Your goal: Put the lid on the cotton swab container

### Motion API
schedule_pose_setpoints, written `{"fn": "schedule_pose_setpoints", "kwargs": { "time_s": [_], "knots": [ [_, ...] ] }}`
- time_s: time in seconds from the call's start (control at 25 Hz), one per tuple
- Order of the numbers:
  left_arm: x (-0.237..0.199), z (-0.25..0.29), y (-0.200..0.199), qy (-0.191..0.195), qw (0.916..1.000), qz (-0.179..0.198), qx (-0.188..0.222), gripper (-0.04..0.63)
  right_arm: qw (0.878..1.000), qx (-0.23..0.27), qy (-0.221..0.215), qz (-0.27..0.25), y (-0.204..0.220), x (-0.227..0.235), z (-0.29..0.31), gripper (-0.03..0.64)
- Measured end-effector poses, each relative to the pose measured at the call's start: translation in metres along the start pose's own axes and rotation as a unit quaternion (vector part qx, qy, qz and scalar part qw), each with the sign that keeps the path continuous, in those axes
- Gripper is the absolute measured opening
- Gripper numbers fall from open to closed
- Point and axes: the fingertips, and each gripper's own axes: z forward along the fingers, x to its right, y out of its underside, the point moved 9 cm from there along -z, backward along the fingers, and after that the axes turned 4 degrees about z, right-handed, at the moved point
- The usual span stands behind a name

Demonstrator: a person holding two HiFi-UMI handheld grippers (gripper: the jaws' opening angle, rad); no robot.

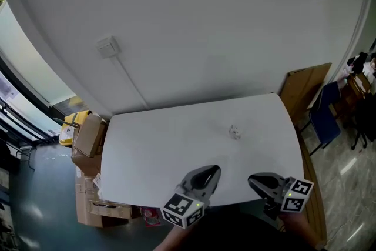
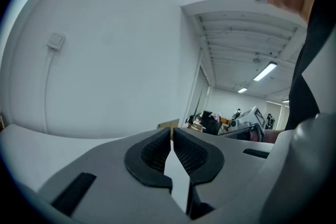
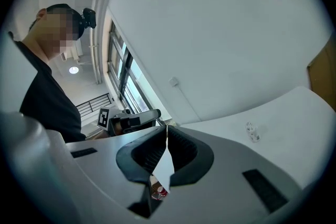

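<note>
We are looking steeply down on the white table (image 1: 176,144) from high overhead. Our gripper cameras are peering level along their jaws, the right one sharing the clear container (image 3: 253,131) with the head view.

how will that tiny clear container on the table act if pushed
The container looks small and clear, probably thin plastic: likely light and easy to skid on the smooth white table. Nothing stands beside it, so a push may tip it.

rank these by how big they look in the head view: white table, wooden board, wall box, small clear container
1. white table
2. wooden board
3. wall box
4. small clear container, only a little smaller than the wall box
</note>
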Motion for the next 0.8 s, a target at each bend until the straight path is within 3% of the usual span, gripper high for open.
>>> {"fn": "schedule_pose_setpoints", "kwargs": {
  "time_s": [0.16, 0.4, 0.8],
  "knots": [
    [0.004, 0.009, 0.000, 0.003, 0.9999, 0.000, -0.017, 0.028, 1.000, -0.010, -0.010, 0.013, -0.006, 0.018, 0.008, 0.017],
    [-0.025, -0.006, 0.012, -0.014, 0.9993, -0.005, -0.033, 0.028, 1.000, -0.012, -0.021, 0.016, -0.005, 0.019, 0.046, 0.017],
    [-0.092, -0.012, 0.021, 0.024, 0.9986, 0.008, -0.048, 0.028, 0.999, -0.026, 0.002, 0.031, 0.010, 0.016, 0.115, 0.017]
  ]
}}
